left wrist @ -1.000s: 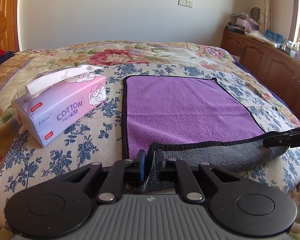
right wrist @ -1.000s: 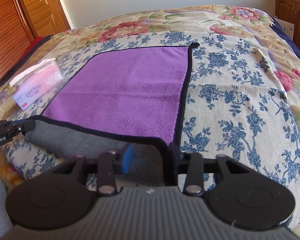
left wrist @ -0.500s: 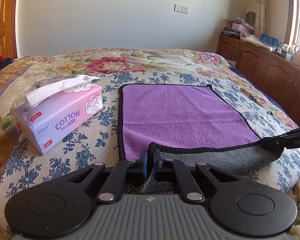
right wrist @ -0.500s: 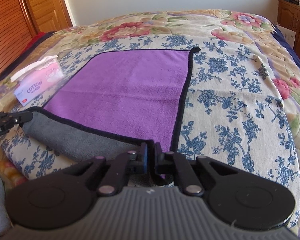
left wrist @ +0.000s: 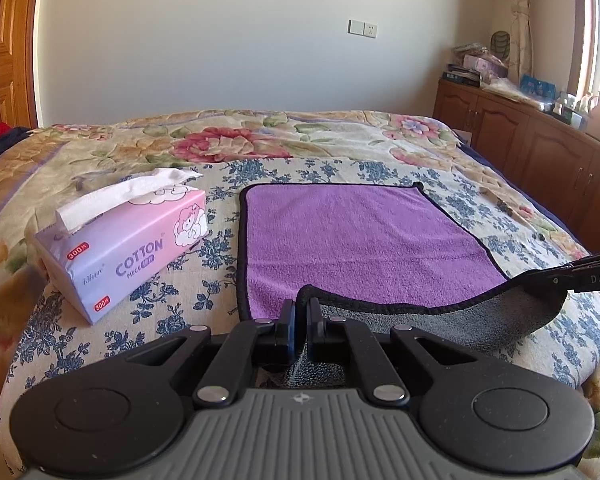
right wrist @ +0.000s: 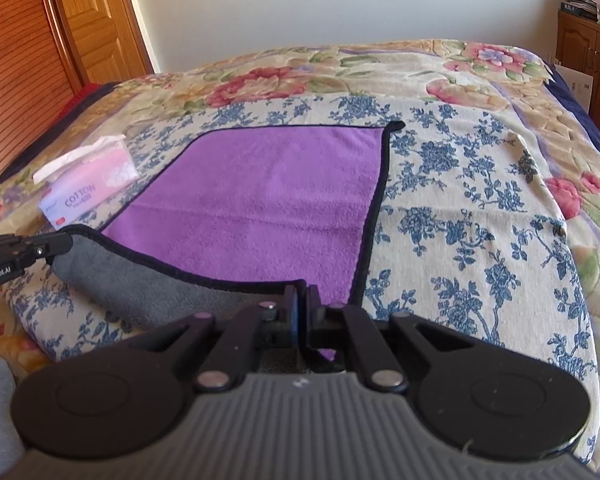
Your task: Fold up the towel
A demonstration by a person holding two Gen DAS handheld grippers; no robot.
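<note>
purple on its upper face and grey beneath, the towel (left wrist: 360, 240) lies spread on the flowered bedspread (right wrist: 480, 208), its far edge flat and its near edge raised off the cloth so the grey underside shows as a shallow sling between the two near corners.

what has changed: a second ago the right gripper (right wrist: 302, 312) had its jaws apart around the near right corner; now they are clamped tight on it, black hem pinched between the pads. the left gripper (left wrist: 300, 320) was already nipping the near left corner and holds it the same way, squeezed down on the hem. the raised edge also sits a little higher than before — the sag between the corners is less slack.

for the task that means both near corners are secured, and i judge the first fold is ready to begin: carry the near edge over the purple face toward the far edge.

relative to the towel, each gripper sits at its near edge, one at either corner, pointing across it toward the far hem; the rest of the towel lies ahead of both. each gripper's tip shows at the edge of the other's view. the tissue pack (left wrist: 124, 240) stands on the bedspread just beside the towel's left hem, not touching it — clear of the fold path, as far as i can judge.
</note>
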